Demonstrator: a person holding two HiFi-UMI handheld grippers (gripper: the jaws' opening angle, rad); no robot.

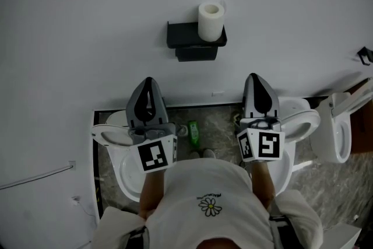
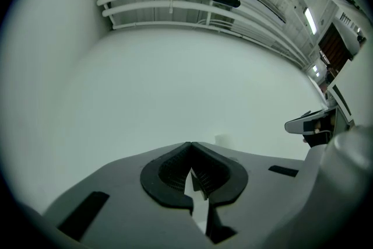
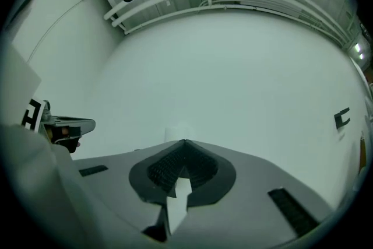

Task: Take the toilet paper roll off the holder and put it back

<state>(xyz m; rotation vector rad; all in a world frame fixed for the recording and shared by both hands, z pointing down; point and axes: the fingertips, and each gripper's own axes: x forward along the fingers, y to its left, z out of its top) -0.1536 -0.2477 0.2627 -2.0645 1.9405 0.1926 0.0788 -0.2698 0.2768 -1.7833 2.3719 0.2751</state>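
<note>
You see five kinds of thing here.
One toilet paper roll (image 1: pixel 210 21), one holder (image 1: pixel 186 38), two grippers (left gripper (image 1: pixel 148 81), right gripper (image 1: pixel 254 76)), three toilets (image 1: pixel 125 176) (image 1: pixel 300 116) (image 1: pixel 339 137), one green bottle (image 1: pixel 193 132).

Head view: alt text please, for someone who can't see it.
A white toilet paper roll stands upright on a black wall holder. Below it, the left gripper and right gripper are both shut and empty, clear of it.
</note>
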